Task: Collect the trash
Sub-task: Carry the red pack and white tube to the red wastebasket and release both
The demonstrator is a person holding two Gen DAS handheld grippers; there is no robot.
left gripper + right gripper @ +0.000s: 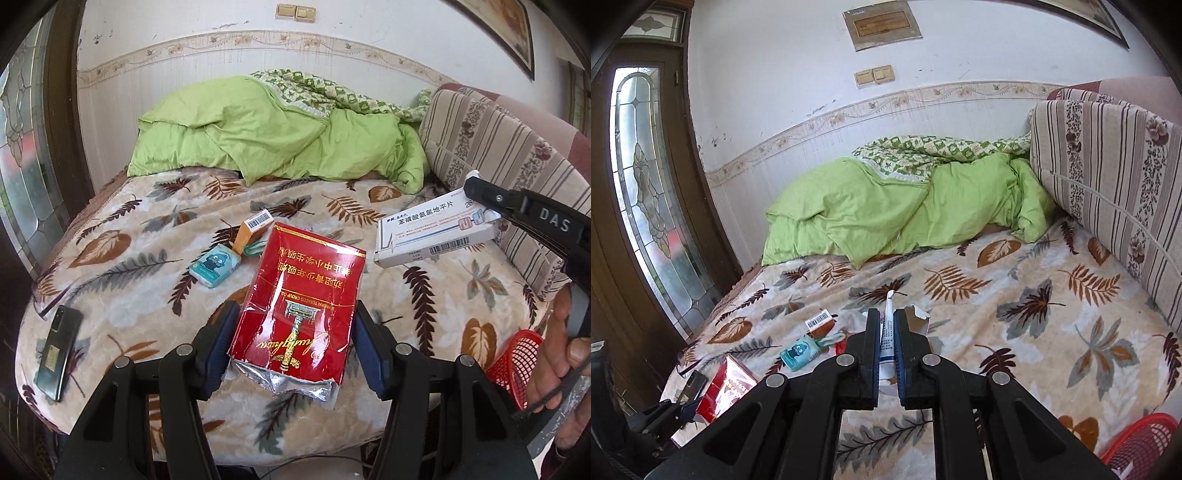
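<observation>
In the left wrist view my left gripper (295, 312) is shut on a flattened red cigarette pack (299, 280), held above the leaf-patterned bed; torn foil hangs from the pack's near end. At the right of that view my right gripper (480, 195) is shut on a white medicine box (432, 236), also raised off the bed. The right wrist view shows that gripper (886, 314) clamping the box (887, 334) edge-on, a torn flap sticking out to the right. The left gripper (681, 408) with the red pack (727, 382) appears at its lower left.
On the blanket (424, 295) lie an orange box with a barcode (255, 227), a teal tissue pack (214, 267) and a dark phone (59, 350). A red mesh basket (517, 363) sits at the near right beside a hand (561, 350). A green quilt (277, 133) and striped cushion (498, 147) lie behind.
</observation>
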